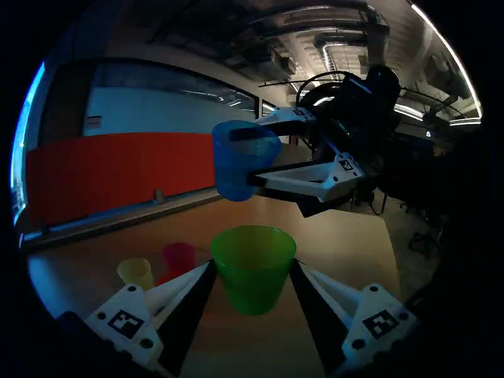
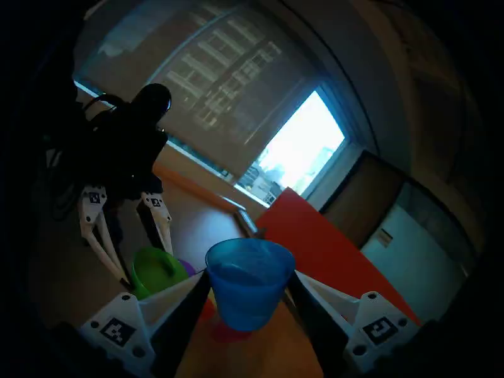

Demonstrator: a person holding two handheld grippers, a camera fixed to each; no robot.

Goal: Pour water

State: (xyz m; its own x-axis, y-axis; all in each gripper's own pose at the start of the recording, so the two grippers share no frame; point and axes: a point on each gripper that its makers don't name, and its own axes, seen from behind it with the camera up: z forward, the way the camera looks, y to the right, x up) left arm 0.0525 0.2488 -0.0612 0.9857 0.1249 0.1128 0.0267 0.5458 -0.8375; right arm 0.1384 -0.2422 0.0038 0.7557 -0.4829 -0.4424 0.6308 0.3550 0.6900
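Pouring looks not yet begun. From the left gripper view, the left gripper pinches the green cup by both sides, low over the wooden table. Above the green cup and a little beyond it, the right gripper clamps the blue cup, which sits nearly upright, so I judge the tipping and filling are all left to do. A yellow cup and a red cup stand left of the green cup, and a red panel lines the wall behind it.

From the right gripper view, the blue cup sits squeezed between the fingers, up and right of the green cup, and may hold water. A bright window far above the green cup lights a dim room.
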